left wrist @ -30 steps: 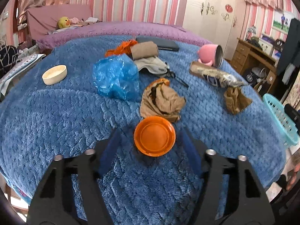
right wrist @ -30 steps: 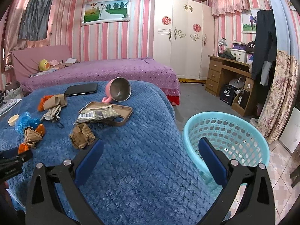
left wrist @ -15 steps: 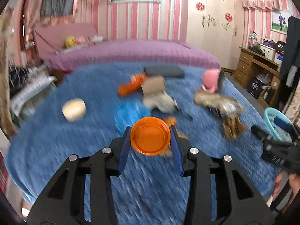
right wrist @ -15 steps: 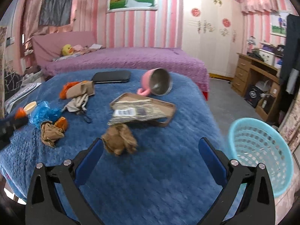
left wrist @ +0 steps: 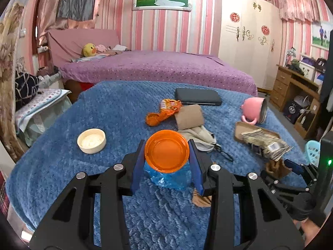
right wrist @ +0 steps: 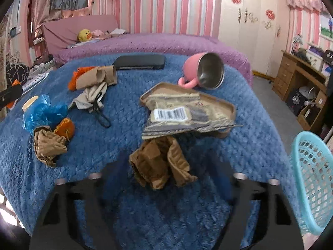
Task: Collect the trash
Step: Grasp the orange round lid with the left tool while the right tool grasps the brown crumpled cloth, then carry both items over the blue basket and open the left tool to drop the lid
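Lifted off the blue blanket (left wrist: 62,166) since a second ago, the orange lid (left wrist: 167,153) sits clamped edge to edge in the left gripper (left wrist: 167,162). The right gripper (right wrist: 166,179) has swung left from the basket (right wrist: 312,179); its blurred jaws have just been closing around the crumpled brown paper (right wrist: 160,164), contact unclear. This looks like the pickup step. Next, each piece needs carrying right to the basket at the bed's near right.
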A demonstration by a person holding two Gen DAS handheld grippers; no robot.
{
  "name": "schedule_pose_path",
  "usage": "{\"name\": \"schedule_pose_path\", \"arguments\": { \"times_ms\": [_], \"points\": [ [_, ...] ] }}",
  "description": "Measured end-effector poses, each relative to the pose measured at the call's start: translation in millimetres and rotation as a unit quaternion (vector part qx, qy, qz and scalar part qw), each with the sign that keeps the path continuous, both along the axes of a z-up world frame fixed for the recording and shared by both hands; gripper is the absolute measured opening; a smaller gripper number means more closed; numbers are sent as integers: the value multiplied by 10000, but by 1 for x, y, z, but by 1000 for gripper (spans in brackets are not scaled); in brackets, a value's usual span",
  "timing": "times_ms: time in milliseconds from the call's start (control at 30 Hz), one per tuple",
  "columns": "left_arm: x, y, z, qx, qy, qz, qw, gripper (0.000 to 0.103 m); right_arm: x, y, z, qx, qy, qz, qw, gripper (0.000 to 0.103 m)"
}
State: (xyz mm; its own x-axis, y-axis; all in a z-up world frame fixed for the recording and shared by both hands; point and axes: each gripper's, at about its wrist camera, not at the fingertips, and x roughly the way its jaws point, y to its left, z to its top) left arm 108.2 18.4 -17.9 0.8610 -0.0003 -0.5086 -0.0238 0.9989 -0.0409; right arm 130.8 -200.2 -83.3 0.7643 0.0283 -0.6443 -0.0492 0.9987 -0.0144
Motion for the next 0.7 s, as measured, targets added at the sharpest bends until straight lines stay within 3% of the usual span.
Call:
{"name": "schedule_pose_path", "arguments": {
  "times_ms": [100,333,700],
  "points": [
    [-2,0,-1,6,-46,16,10000,39,0,-3,1,201,18,176,9996,50],
    [-6,-3,0,-32,-91,1,10000,39,-30,-13,21,71,-294,510,9982,49],
    [-16,-18,0,181,-199,-41,9996,39,-50,-82,35,596,-570,-51,9966,49]
  ]
}}
